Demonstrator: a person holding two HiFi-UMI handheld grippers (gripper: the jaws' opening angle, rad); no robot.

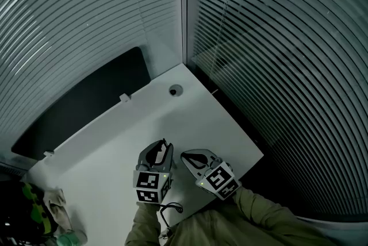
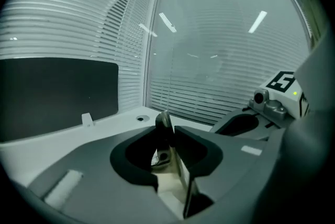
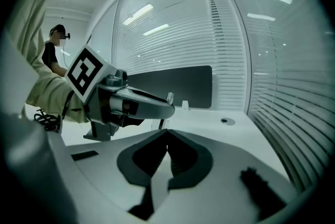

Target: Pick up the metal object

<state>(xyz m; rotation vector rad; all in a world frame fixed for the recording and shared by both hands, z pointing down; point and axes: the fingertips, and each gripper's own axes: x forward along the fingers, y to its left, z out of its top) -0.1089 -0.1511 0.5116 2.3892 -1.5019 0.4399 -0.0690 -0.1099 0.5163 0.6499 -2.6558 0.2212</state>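
A small shiny metal object [image 2: 163,124] stands upright between the jaws of my left gripper [image 2: 168,133], and the jaws press on it from both sides. In the right gripper view the same metal object [image 3: 168,99] sticks up from the tip of the left gripper [image 3: 166,109], just above the white table [image 3: 230,136]. In the head view the left gripper [image 1: 164,146] and the right gripper [image 1: 187,156] hover side by side over the table's front part [image 1: 109,147]. The right gripper [image 3: 166,133] has its jaw tips touching, with nothing between them.
The table sits in a corner of glass walls with blinds. A round cable hole [image 1: 175,90] lies near the far corner and a small white clip [image 1: 124,97] at the back edge, before a black panel [image 1: 86,101]. Green items [image 1: 34,207] lie at the lower left. A person [image 3: 52,53] stands far behind.
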